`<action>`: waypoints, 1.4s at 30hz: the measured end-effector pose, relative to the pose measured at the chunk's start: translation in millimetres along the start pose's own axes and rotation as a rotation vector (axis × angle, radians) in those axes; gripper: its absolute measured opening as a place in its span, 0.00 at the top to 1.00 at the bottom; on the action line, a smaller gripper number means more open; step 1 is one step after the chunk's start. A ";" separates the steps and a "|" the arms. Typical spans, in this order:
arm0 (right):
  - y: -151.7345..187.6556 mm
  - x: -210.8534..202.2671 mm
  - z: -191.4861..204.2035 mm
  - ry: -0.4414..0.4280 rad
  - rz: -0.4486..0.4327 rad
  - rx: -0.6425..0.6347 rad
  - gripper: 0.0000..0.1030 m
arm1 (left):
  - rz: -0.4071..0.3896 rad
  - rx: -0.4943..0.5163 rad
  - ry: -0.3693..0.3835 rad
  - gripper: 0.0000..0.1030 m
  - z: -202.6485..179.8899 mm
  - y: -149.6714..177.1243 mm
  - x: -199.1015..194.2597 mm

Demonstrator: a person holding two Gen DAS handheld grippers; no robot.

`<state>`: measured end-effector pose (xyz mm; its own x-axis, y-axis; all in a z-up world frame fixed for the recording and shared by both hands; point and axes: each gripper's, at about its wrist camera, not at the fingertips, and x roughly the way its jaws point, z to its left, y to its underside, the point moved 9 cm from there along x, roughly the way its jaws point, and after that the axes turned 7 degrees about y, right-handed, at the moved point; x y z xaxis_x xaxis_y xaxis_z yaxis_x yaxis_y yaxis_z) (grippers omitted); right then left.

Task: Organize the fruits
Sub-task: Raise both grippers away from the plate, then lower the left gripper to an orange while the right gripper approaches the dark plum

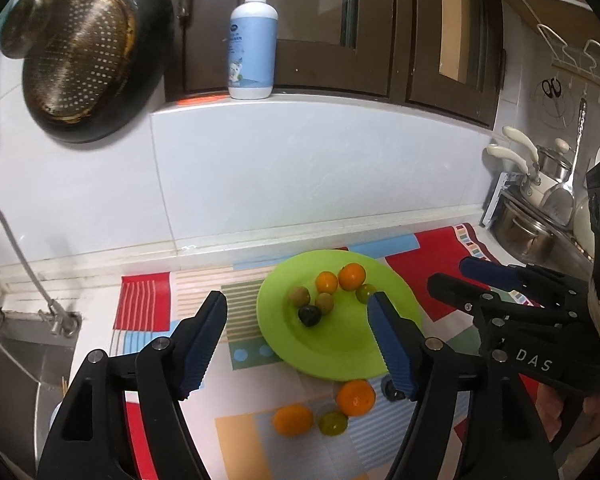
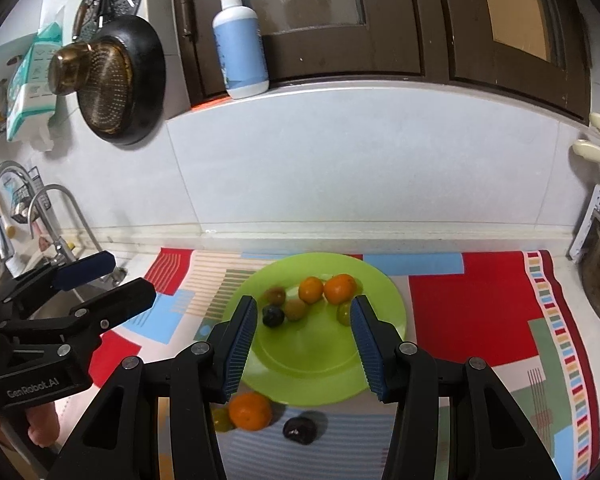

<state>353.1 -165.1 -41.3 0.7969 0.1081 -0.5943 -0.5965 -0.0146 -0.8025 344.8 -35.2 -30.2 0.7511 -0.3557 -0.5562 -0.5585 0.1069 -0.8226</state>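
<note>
A green plate [image 1: 340,348] [image 2: 308,360] lies on a patterned mat and carries two oranges [image 1: 352,276], a green fruit [image 1: 365,293], two brownish fruits [image 1: 324,303] and a dark plum [image 1: 309,315]. On the mat in front of the plate lie a larger orange [image 1: 356,398] [image 2: 250,411], an oval orange fruit [image 1: 293,420], a green fruit [image 1: 333,423] and a dark fruit [image 2: 299,431]. My left gripper [image 1: 297,298] hovers open above the plate's left half, holding nothing. My right gripper [image 2: 304,302] hangs open over the plate, empty too.
A steel sink [image 1: 16,364] with a faucet [image 2: 8,184] lies left of the mat [image 2: 472,308]. A soap bottle [image 1: 253,40] stands on the ledge above. A dark pan with a strainer [image 1: 88,60] hangs on the wall. Pots [image 1: 540,216] crowd the right end.
</note>
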 end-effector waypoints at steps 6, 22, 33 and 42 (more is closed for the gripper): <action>14.5 -13.7 6.1 0.010 0.007 -0.003 0.52 | 0.001 0.017 -0.024 0.29 1.0 13.1 -17.8; 60.6 -19.1 16.2 0.017 0.098 0.007 0.52 | 0.088 0.032 -0.047 0.28 6.8 58.4 -23.7; 95.0 5.4 16.9 0.018 0.212 -0.006 0.52 | 0.217 0.057 -0.027 0.28 11.6 95.8 8.3; 120.0 28.4 11.1 0.042 0.293 -0.020 0.52 | 0.287 0.067 -0.003 0.28 15.3 119.4 29.6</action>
<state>303.1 -152.8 -153.8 0.5946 0.0549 -0.8021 -0.8000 -0.0590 -0.5971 305.7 -18.8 -146.7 0.5669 -0.2990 -0.7676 -0.7238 0.2643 -0.6374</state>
